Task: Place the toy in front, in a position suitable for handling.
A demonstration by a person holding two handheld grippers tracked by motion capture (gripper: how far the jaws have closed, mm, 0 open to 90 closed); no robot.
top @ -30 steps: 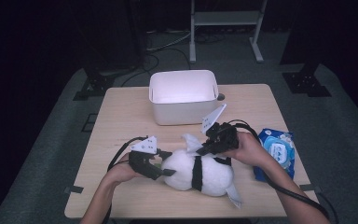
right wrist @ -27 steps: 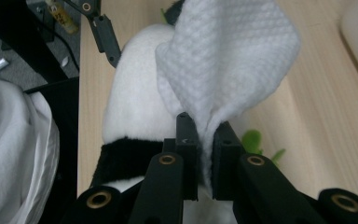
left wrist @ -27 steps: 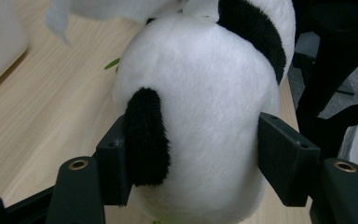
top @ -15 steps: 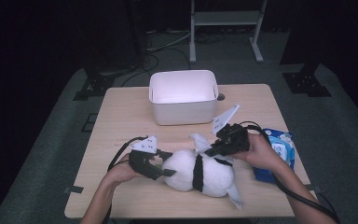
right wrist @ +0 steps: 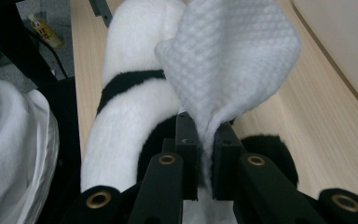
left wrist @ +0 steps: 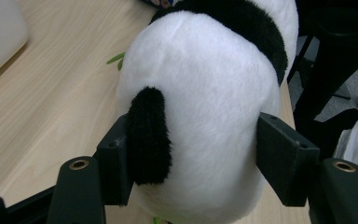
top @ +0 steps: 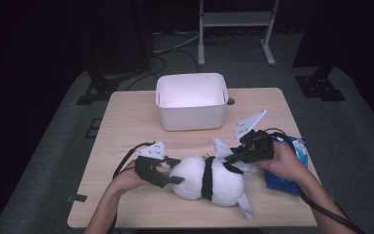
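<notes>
While wiping goes on, left gripper (left wrist: 193, 158): clamps the panda toy (left wrist: 205, 102) between its fingers, steadying it.
Right gripper (right wrist: 204, 154): pinches the white cloth (right wrist: 228, 60), fanned above its fingertips for wiping.

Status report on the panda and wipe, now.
Left gripper clamped on plush panda. Right gripper pinching white wipe over it. White bin behind, clear.

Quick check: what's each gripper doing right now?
Left gripper: closed on the plush panda, jaws pressing both sides of it.
Right gripper: shut on a white wipe.
</notes>
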